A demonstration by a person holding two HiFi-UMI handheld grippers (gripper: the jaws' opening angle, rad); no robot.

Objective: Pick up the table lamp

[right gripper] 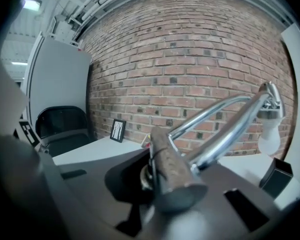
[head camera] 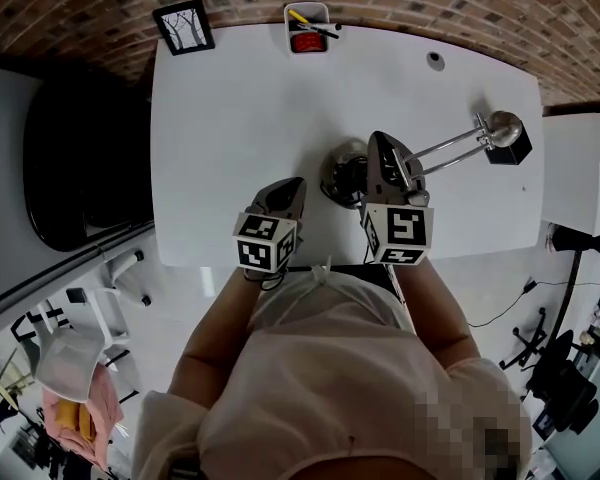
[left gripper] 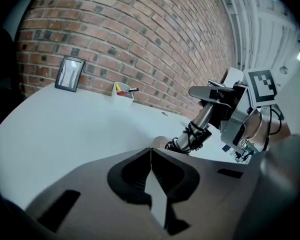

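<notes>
The right gripper [right gripper: 155, 176] clamped the lamp [right gripper: 225, 134] by its stiff post; the long metal arm beyond the fingers looked likely to tip it. The left gripper [left gripper: 151, 156] was closed, empty.

The head camera is looking down on the white table [head camera: 240, 118]. Both gripper cameras are sitting low, facing the brick wall [left gripper: 140, 44]. All are seeing the table lamp [head camera: 455, 146].

Left gripper [left gripper: 151, 151] seen with jaws pressed together and empty, white table [left gripper: 65, 129] spread beyond, table lamp [left gripper: 200, 126] gripped at its stem by the right gripper [left gripper: 210, 96], picture frame [left gripper: 70, 74] and pen holder [left gripper: 122, 92] set against the brick wall [left gripper: 140, 44]
</notes>
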